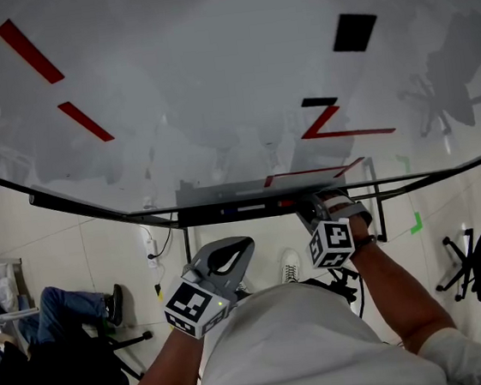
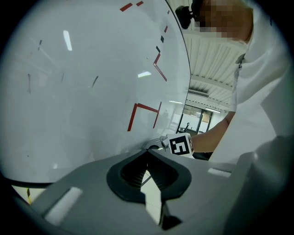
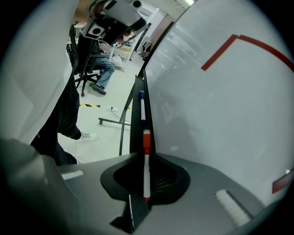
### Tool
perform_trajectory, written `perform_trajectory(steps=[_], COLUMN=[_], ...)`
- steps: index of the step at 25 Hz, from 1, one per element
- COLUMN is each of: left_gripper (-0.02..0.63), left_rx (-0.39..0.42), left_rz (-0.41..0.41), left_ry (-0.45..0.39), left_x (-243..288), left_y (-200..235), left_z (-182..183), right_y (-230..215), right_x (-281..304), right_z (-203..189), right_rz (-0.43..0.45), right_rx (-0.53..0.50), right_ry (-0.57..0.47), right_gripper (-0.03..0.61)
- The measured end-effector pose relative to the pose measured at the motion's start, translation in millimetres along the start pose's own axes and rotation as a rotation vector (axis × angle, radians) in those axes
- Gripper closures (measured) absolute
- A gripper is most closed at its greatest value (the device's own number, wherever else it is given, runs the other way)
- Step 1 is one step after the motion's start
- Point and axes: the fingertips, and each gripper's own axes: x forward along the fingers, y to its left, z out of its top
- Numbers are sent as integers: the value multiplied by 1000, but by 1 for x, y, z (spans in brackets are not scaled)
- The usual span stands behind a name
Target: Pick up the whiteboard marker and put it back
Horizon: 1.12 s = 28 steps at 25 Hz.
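Glossy whiteboard carries a narrow dark tray along its bottom edge. You hold your right gripper there with its grey jaws clamped on the whiteboard marker, a slim white barrel with a red cap, lined up along the tray, likely for setting down. Your left gripper is closed on nothing and parked by your torso, and a blue-tipped marker lies further along the tray.
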Motion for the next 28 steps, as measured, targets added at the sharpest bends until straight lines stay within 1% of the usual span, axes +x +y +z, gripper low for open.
perform_trajectory(steps=[8, 10, 20, 23, 25, 28], left_gripper=[597, 597, 597, 597, 597, 597], left_rx=[-6, -7, -5, -14, -25, -28], left_rz=[4, 4, 3, 15, 31, 32], left_ry=[0, 1, -1, 12, 21, 21], left_x=[-1, -1, 0, 2, 2, 4], left_y=[2, 2, 4, 6, 10, 11], left_z=[-1, -1, 0, -2, -3, -2], right_y=[-1, -1, -4, -5, -7, -10], right_x=[5, 6, 1, -3, -9, -20], right_z=[4, 4, 5, 7, 9, 13], right_rz=[13, 12, 2, -4, -6, -2], right_rx=[11, 18, 48, 76, 117, 207], right_ry=[-1, 2, -12, -24, -44, -85], right_gripper=[535, 489, 491, 522, 577, 577])
